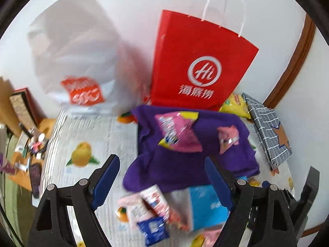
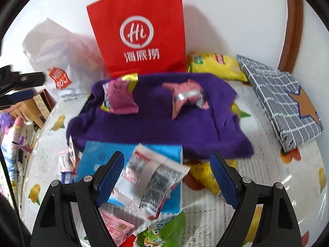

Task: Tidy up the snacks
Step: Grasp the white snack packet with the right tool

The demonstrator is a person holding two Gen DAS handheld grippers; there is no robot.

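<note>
Nearest your right claw point(image 2: 166, 179), jaws wide and empty, a clear-wrapped snack packet point(image 2: 152, 179) lies on a blue pack point(image 2: 98, 160), with pink point(image 2: 115, 224) and green point(image 2: 164, 232) packets closer still. Your left claw point(image 1: 162, 185), equally wide and empty, hovers over more loose packets point(image 1: 148, 210). Beyond, two pink snacks point(image 2: 121, 98) sit on a purple cloth point(image 2: 156, 127); yellow chips point(image 2: 216, 65) lie beside the red paper bag point(image 2: 139, 33) standing farthest back. Judged: snacks scattered, sorting barely begun.
</note>
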